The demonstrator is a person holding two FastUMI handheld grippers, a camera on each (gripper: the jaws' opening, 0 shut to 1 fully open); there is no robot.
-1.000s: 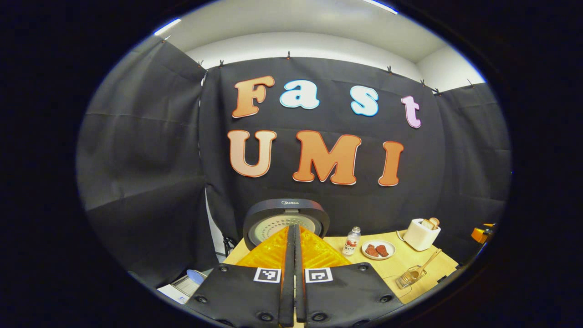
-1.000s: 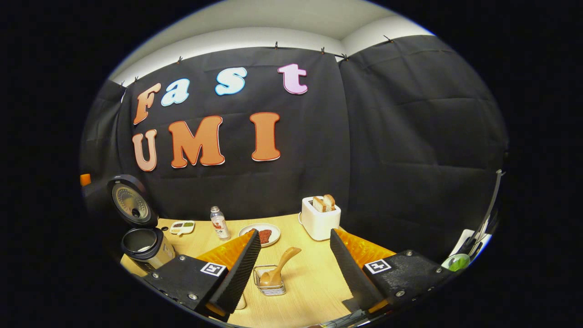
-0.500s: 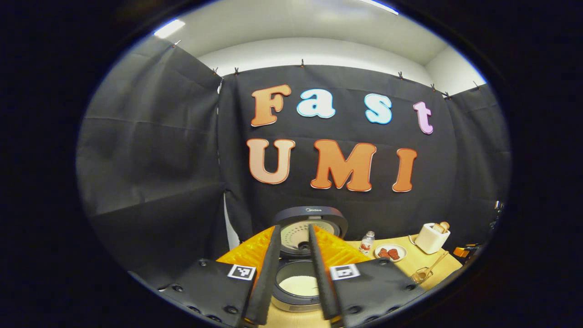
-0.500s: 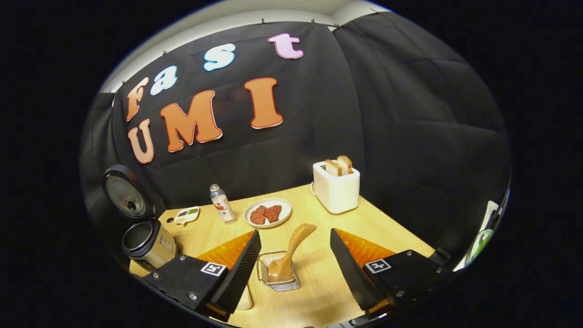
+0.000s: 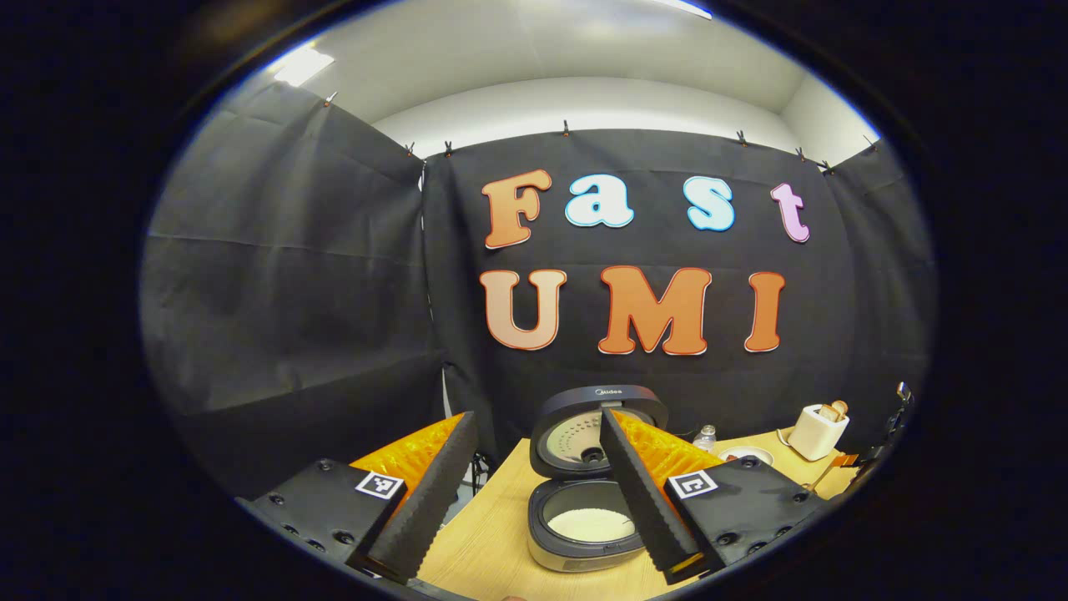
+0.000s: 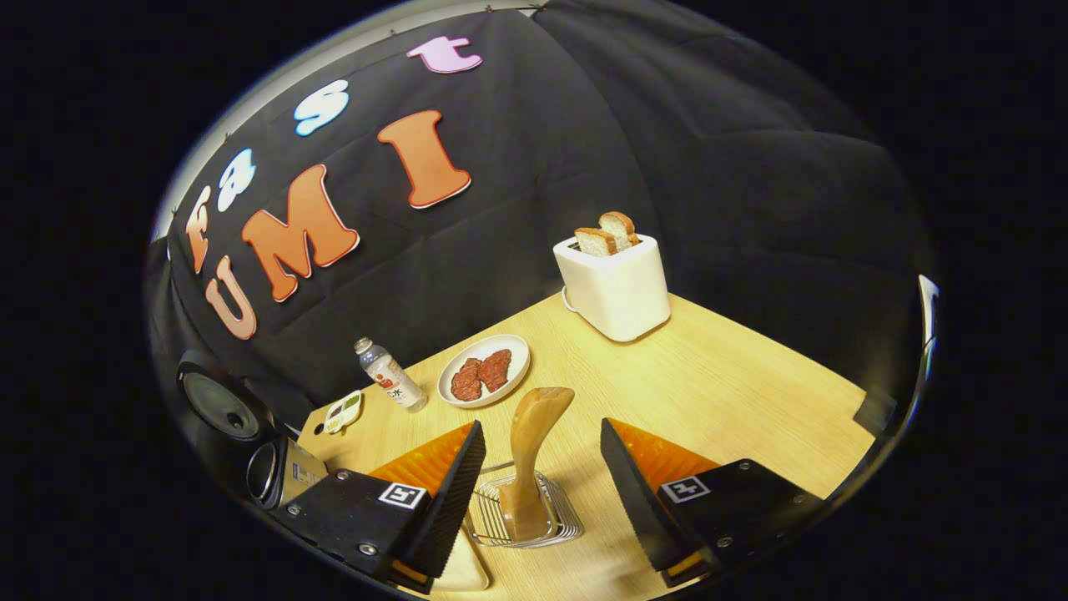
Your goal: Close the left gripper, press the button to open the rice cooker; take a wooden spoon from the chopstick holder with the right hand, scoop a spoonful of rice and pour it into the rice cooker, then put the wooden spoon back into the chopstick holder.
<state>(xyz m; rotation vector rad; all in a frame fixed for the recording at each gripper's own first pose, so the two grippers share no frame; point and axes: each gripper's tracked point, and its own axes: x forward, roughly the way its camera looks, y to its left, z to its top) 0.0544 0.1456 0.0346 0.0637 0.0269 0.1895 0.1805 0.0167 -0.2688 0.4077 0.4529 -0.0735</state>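
Note:
The rice cooker (image 5: 584, 534) stands open on the wooden table, its lid (image 5: 596, 421) tipped up and white rice in the pot. My left gripper (image 5: 537, 416) hovers in front of it and a bit to its left, open and holding nothing. In the right gripper view a wooden spoon (image 6: 534, 442) stands upright in the wire chopstick holder (image 6: 526, 522). My right gripper (image 6: 541, 426) is open, one finger on either side of the spoon's handle without touching it. The cooker (image 6: 271, 476) is far off to the left there.
A white toaster (image 6: 613, 280) with bread slices stands at the back of the table (image 6: 751, 392). A plate (image 6: 484, 380) with red pieces, a small bottle (image 6: 388, 384) and a small dish (image 6: 344, 411) lie between it and the cooker. A pale flat object (image 6: 463, 572) sits under my right gripper's left finger.
My left gripper went from shut to open and drew back and leftward from the cooker, whose pot now shows. My right gripper dropped closer around the spoon, staying open.

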